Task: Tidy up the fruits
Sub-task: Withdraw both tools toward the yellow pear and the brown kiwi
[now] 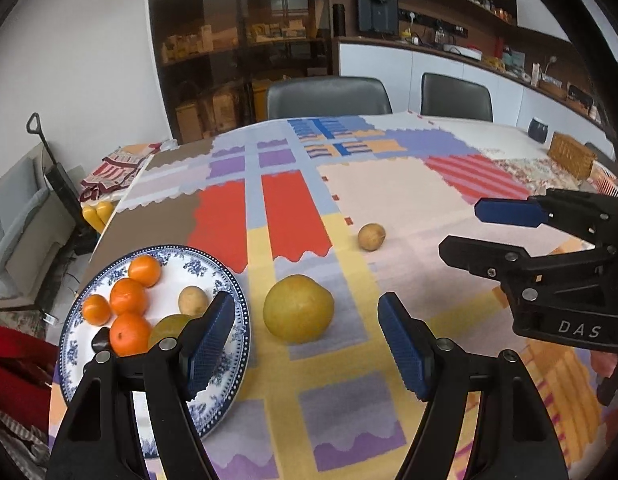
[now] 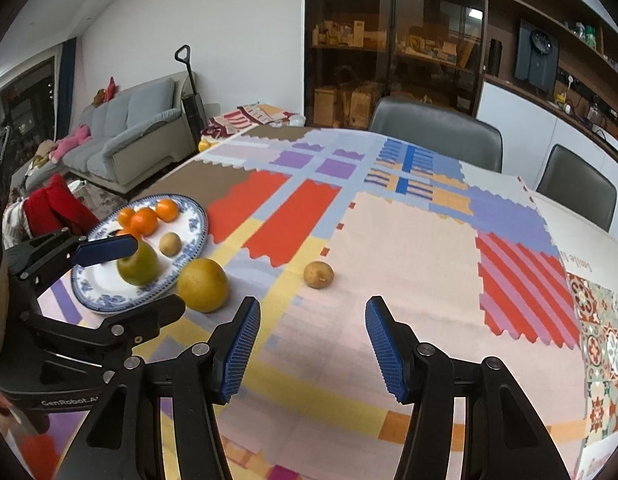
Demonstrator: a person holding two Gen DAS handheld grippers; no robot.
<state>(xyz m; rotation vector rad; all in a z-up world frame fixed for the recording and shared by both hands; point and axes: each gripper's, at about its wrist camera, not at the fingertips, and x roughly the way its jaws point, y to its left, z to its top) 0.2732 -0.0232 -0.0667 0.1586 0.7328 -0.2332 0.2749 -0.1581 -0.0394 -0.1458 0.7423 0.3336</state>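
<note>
A blue-and-white plate (image 1: pixel 225 280) (image 2: pixel 193 216) at the table's left holds several oranges (image 1: pixel 127 296) (image 2: pixel 145 220), a small brown fruit (image 1: pixel 192 300) (image 2: pixel 170 243) and a green pear (image 1: pixel 171 326) (image 2: pixel 138 266). A large yellow pear (image 1: pixel 298 307) (image 2: pixel 203 285) lies on the cloth just right of the plate. A small brown fruit (image 1: pixel 371 237) (image 2: pixel 318 274) lies farther out. My left gripper (image 1: pixel 307 344) (image 2: pixel 145 276) is open, its fingers either side of the large pear, short of it. My right gripper (image 2: pixel 311 348) (image 1: pixel 475 228) is open and empty, near the small fruit.
A patchwork cloth (image 1: pixel 389 184) covers the table. A wicker basket (image 1: pixel 571 154) and a dark jar (image 1: pixel 537 130) stand at the far right. Two grey chairs (image 1: pixel 329 96) are behind the table. A sofa (image 2: pixel 129 128) stands beyond the left edge.
</note>
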